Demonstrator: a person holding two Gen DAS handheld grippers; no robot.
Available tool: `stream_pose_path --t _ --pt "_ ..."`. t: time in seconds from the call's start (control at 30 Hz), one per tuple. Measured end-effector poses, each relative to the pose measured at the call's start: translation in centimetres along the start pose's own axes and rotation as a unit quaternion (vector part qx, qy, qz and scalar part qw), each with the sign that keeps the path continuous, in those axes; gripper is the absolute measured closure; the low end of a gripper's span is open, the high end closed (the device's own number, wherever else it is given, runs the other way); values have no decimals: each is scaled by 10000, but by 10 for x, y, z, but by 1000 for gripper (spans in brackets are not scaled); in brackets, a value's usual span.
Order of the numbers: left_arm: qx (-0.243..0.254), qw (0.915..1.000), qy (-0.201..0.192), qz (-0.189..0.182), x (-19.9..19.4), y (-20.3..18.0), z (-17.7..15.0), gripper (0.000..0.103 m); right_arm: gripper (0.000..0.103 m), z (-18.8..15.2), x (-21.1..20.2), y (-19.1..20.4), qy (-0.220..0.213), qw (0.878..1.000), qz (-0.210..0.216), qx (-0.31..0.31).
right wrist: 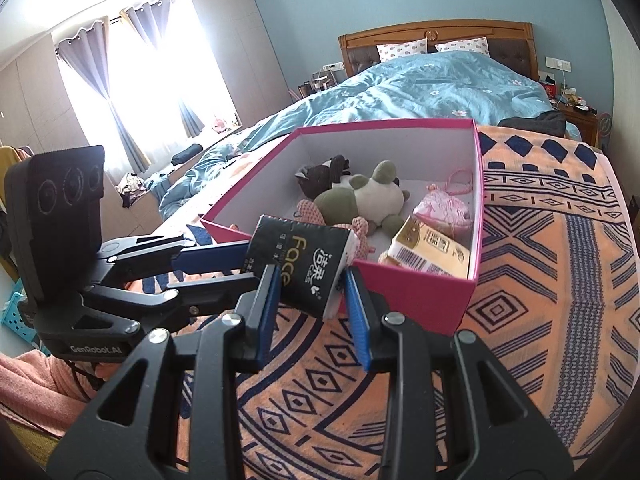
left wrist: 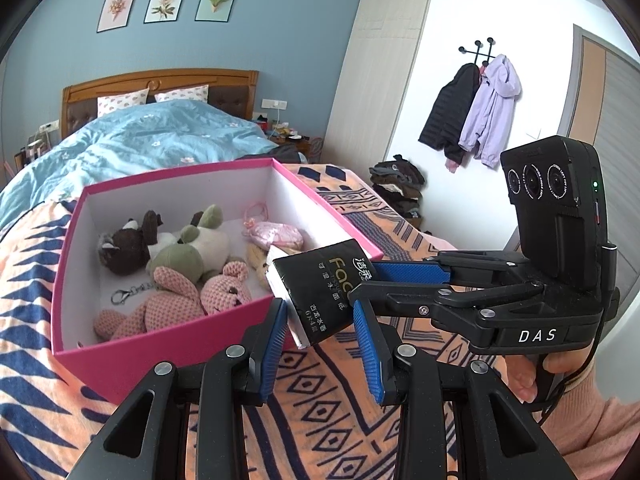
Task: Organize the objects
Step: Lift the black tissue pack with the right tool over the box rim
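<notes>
Both the left gripper [left wrist: 320, 320] and right gripper [right wrist: 308, 292] clamp the black tissue pack [left wrist: 324, 292] above the pink box's [left wrist: 168, 344] near rim. Carry it level over the rim, then release both together onto the toys.

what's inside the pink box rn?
In the pink box: brown plush, green-and-white plush, pink knitted bear, pink pouch, yellow packet. The toys cover most of its floor.

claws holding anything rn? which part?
Both grip the black tissue pack: left claw on its near end, right claw across the other end.
</notes>
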State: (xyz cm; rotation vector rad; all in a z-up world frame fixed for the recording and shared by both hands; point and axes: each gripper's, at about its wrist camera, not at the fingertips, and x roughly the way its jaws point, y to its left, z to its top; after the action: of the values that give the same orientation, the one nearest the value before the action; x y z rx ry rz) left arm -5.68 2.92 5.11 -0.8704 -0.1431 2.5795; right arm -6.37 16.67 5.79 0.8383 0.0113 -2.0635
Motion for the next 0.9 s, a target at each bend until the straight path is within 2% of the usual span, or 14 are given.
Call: stream_pose_path --t 0.9 --pt "16 9998 -137 168 8 12 19 69 67 26 12 -6 -14 10000 -9 -63"
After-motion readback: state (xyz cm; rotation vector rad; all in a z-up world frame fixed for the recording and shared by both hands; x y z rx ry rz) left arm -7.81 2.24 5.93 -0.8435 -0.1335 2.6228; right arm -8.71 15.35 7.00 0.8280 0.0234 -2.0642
